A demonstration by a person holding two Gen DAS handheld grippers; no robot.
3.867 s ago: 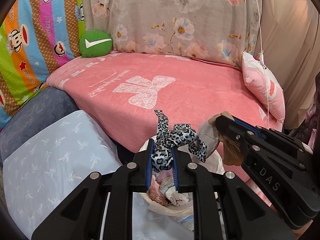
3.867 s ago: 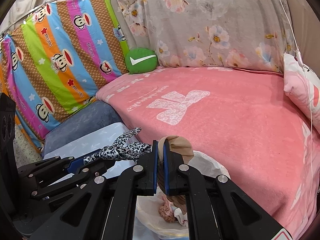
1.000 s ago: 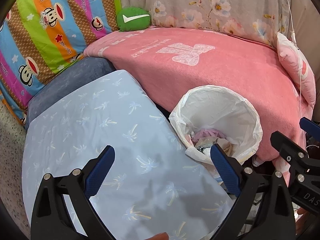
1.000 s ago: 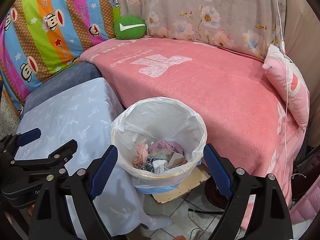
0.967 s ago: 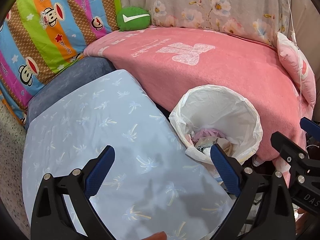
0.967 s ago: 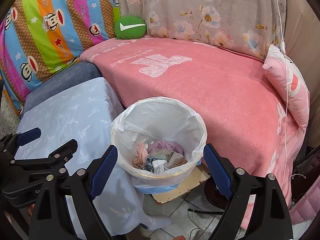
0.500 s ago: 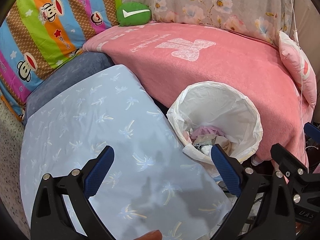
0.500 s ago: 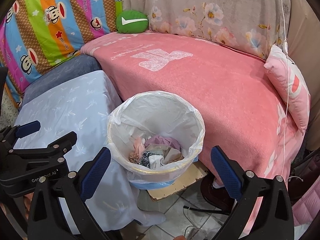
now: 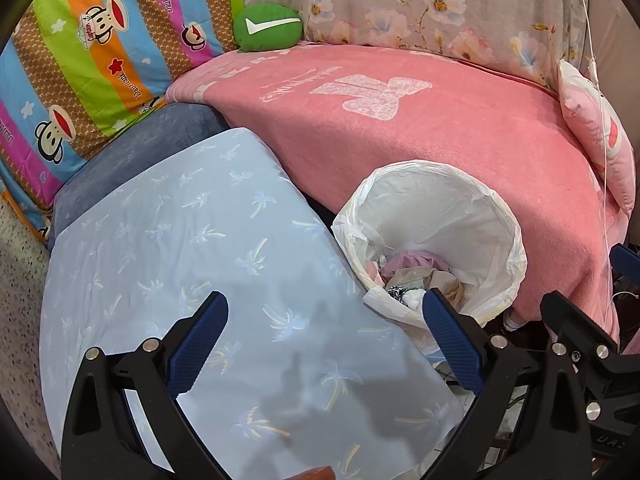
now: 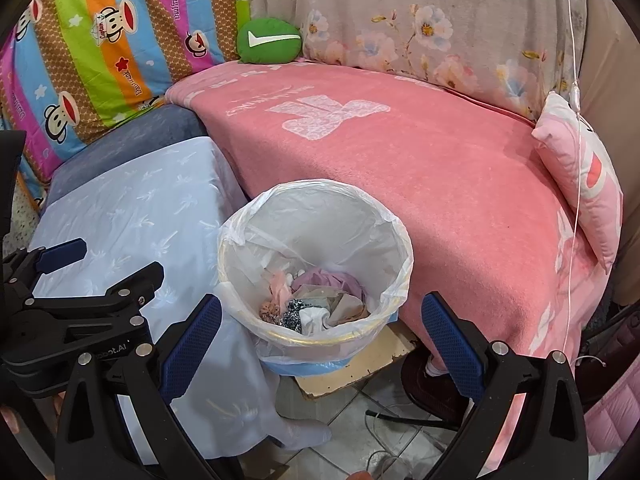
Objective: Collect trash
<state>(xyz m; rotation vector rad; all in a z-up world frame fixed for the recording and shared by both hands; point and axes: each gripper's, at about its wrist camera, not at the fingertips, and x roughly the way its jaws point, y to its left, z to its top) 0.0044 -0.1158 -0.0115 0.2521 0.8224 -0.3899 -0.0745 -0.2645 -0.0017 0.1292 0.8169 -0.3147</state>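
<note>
**Both grippers empty; trash lies in the lined bin between bed and blue-covered bench**

I find the left gripper (image 9: pixel 324 340) with its jaws spread wide and nothing between them. The right gripper (image 10: pixel 320 330) stands the same: jaws wide apart, empty.

The trash (image 10: pixel 316 304), a heap of crumpled cloth and paper scraps, sits at the bottom of the bin (image 10: pixel 240 240), which is lined with a white plastic bag. From the right gripper the bin lies straight ahead and below, its mouth framed between the two fingers. From the left gripper it lies ahead and to the right, just past the right fingertip. I judge the right gripper the nearer and better aligned. The bin's opening is round and faces up, so it offers no long axis; any approach must come from above.

The bin stands on a tiled floor (image 10: pixel 352 432), on a scrap of board, pressed between the pink blanket (image 10: pixel 440 168) of the bed and the pale blue cloth (image 9: pixel 192 248) covering the bench. I see no loose scraps on blanket, cloth or floor; collection looks complete or nearly so. A green cushion (image 9: pixel 268 26) rests at the bed's far corner, well away.
</note>
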